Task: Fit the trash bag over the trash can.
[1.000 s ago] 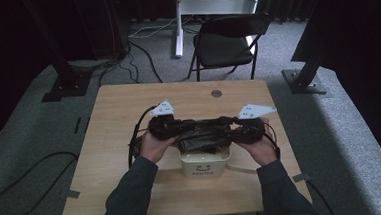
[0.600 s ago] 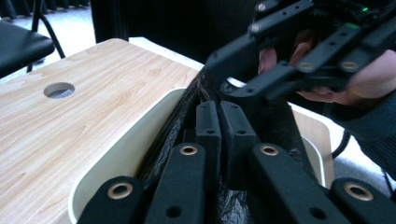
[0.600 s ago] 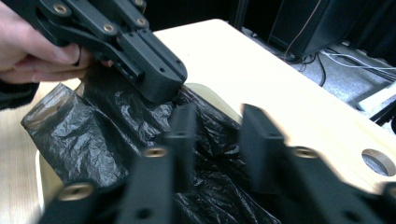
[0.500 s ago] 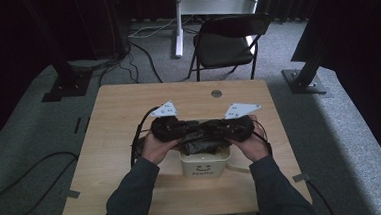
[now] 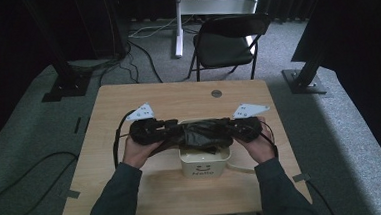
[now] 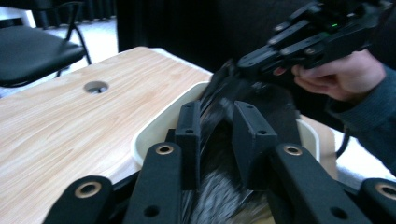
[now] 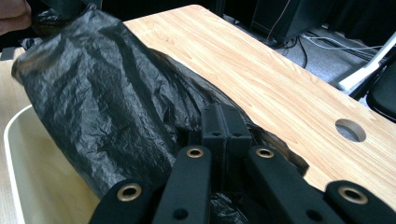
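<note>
Black bag (image 5: 202,133) — right gripper (image 7: 224,123) pinches it; left gripper (image 6: 217,133) just opening.

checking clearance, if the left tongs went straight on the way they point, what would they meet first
Probably the black plastic bag, already between the left tongs, then the right tongs beyond it; depth is unclear.

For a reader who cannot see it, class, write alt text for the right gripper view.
The right gripper, fingers shut, pinches a crumpled black plastic bag that is draped over the rim of a cream bin. Behind lies a wooden table with a round hole.
</note>
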A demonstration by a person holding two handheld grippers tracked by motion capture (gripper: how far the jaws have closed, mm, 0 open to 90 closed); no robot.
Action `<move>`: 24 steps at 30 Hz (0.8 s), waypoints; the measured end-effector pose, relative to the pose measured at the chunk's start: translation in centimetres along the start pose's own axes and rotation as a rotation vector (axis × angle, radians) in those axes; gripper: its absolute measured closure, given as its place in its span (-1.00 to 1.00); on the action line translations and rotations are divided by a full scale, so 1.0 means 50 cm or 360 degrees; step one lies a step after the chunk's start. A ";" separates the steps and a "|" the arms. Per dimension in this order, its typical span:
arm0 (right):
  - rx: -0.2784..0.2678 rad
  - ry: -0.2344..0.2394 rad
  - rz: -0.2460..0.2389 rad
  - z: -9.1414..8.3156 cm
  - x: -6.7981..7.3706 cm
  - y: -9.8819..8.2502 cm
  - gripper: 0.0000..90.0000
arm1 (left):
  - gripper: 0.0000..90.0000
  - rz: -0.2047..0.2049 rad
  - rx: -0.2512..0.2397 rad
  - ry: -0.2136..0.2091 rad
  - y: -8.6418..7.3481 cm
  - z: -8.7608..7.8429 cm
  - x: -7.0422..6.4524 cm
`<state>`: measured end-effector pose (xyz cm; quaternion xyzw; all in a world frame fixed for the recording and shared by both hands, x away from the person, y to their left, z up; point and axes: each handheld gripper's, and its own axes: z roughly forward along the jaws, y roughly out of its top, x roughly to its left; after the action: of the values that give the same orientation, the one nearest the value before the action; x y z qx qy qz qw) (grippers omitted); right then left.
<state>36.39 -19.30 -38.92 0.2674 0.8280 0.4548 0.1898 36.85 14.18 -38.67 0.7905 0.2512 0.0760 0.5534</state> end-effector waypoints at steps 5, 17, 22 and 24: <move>0.0001 -0.0012 0.0007 -0.009 -0.003 -0.007 1.00 | 0.51 -0.0023 -0.0036 0.0049 -0.009 -0.019 0.009; -0.0023 -0.0037 0.0054 -0.032 -0.018 -0.025 1.00 | 0.27 -0.0064 0.0021 0.0116 -0.043 -0.053 0.029; -0.0027 -0.0022 0.0048 -0.030 -0.016 -0.023 1.00 | 0.42 -0.0061 0.0109 0.0213 -0.041 -0.027 0.029; -0.0027 -0.0013 0.0042 -0.029 -0.014 -0.021 1.00 | 0.68 -0.0063 0.0151 0.0282 -0.035 -0.013 0.027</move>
<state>35.87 -21.15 -39.03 0.2786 0.8197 0.4632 0.1895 37.23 15.83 -40.25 0.8009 0.3182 0.1226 0.4922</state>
